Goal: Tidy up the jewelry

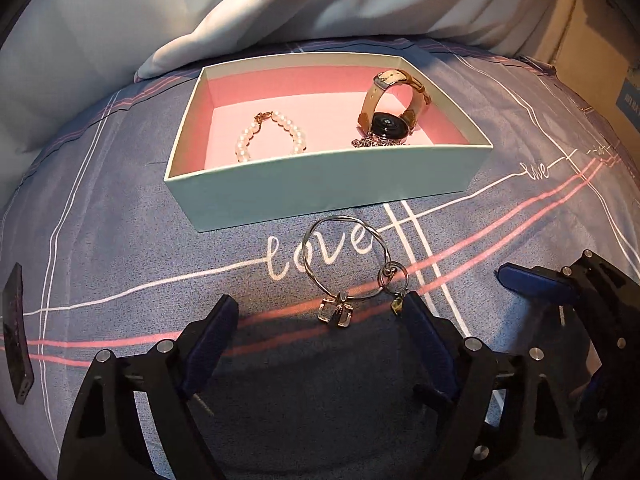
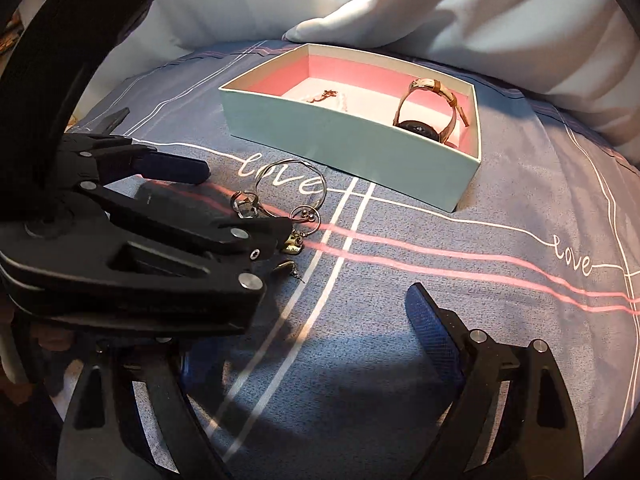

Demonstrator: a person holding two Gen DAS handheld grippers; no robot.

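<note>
A pale green box with a pink inside sits on the bed; it also shows in the right wrist view. In it lie a pearl bracelet, a tan-strapped watch and a thin chain. A silver bangle with a clear cube charm lies in front of the box, with a small hoop earring beside it. My left gripper is open just behind the cube charm, its jaws on either side. My right gripper is open and empty to the right. A stud earring lies by the left gripper.
The blue bedsheet carries white and pink lines and "love" lettering. White pillows lie behind the box. A dark phone lies at the far left. A cardboard box stands at the far right.
</note>
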